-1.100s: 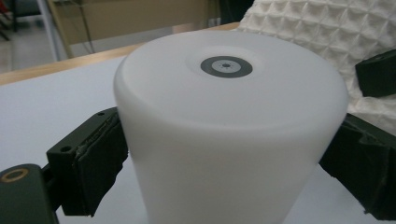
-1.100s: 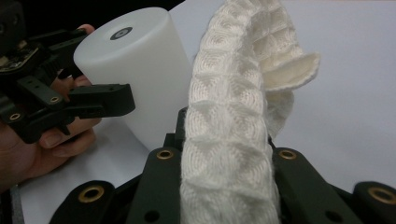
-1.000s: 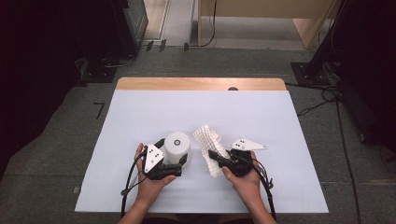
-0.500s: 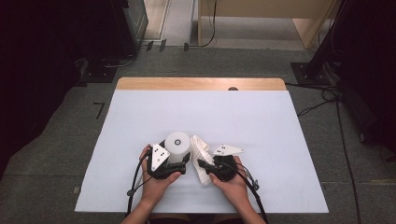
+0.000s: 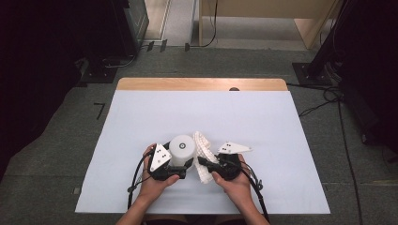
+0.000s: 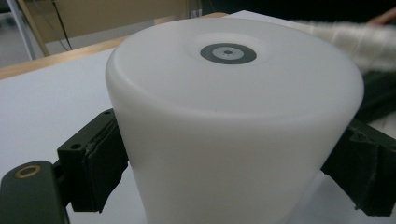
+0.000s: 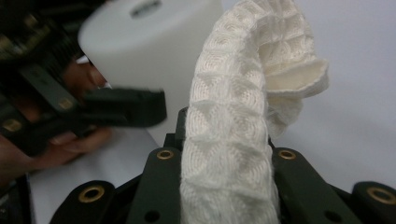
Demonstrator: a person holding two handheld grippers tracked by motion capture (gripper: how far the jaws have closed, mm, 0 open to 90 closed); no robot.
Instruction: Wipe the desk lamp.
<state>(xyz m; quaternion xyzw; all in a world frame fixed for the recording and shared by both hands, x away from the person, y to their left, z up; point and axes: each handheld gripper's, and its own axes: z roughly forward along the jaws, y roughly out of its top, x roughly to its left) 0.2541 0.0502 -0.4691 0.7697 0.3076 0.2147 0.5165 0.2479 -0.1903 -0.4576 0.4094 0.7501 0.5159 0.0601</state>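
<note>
At the near edge of a white table (image 5: 141, 122), the left gripper (image 5: 180, 165) has just been closing its jaws on an upright white cylinder (image 5: 182, 149), pads (image 6: 100, 163) now pressing both its sides. Just right of the cylinder, the right gripper (image 5: 202, 165) is clamped on a folded white cloth (image 5: 202, 147), whose free end curls up beside the cylinder's wall.
</note>
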